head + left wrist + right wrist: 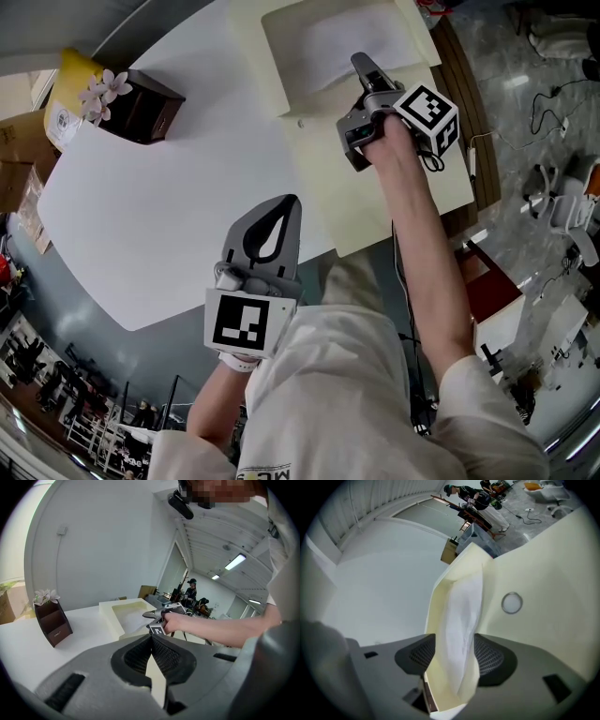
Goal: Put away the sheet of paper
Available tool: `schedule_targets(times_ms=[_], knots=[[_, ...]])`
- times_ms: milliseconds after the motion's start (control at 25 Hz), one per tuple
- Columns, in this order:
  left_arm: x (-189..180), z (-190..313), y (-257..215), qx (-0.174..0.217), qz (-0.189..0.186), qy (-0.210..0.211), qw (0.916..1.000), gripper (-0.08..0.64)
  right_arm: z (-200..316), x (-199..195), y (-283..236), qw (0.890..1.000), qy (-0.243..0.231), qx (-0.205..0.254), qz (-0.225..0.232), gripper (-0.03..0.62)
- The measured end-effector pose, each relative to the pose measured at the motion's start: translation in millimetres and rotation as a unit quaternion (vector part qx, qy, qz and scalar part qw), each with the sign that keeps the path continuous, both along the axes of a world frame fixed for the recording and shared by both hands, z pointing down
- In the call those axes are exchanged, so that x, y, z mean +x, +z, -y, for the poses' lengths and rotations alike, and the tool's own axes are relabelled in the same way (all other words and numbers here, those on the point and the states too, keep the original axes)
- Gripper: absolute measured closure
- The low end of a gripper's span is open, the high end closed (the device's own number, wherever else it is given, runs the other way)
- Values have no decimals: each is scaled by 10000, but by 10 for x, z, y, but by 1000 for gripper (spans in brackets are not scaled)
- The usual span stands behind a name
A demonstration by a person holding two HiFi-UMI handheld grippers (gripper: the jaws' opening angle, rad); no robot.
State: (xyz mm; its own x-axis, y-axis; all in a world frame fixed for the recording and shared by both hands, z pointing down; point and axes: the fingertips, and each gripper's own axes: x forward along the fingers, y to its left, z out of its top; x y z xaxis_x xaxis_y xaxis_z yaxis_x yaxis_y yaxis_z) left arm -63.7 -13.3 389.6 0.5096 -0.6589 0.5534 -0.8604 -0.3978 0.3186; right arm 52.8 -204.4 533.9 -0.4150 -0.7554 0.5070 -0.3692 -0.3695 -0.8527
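**Operator:** Sheet of paper, where is it?

**Spotter:** The sheet of paper (349, 39) lies flat in the shallow cream tray (274, 42) at the far side of the table (169, 216). It is white and slightly rumpled. It sits inside the rim on every side your head view shows.

**Operator:** Right gripper?

**Spotter:** Your right gripper (360, 64) reaches in over the tray's near rim, with its tip above the near end of the sheet. The fingers (490, 656) are apart. In the right gripper view the sheet shows in the gap between them, and the pads are not pressing on it. I cannot tell whether the tips touch the paper.

**Operator:** Left gripper?

**Spotter:** Your left gripper (289, 202) hangs over the near part of the table, well apart from the tray and pointing toward it. Its fingers are together at the tips, with nothing held.

**Operator:** Around the tray?

**Spotter:** A flat cream board (394, 178) lies on your side of the tray, over the table's right part, and your right forearm crosses above it. A small round stud (512, 603) shows on the board just beside the tray. At the table's far left stands a dark brown box (145, 108) with a pale flower (106, 88) at its top. It is well apart from the tray and from both grippers.
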Motion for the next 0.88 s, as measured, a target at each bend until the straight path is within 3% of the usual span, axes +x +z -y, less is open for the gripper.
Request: schedule_targets(times_ms=[240,440,600,720,880], knots=[[12,-67,-175,189,8,94,9998,535,-243,152,-180,9995,30,78,-303,339],[-52,-158,-339,454,105,162,9988,534,-458,205,-739,9884,-503,846,-1158,337],[-90,-197,-536,635,110,153,9978,535,-669,236,-1237,9787,-702,1312,-1414,341],[-116,-251,-670,692,113,158,9974,535,-875,255,-1613,9681,-898,1619,-1688,361],[-155,-305,-856,888,97,88,9960,535,-1192,319,-2037,9402,-1317,2043,-2388,479]])
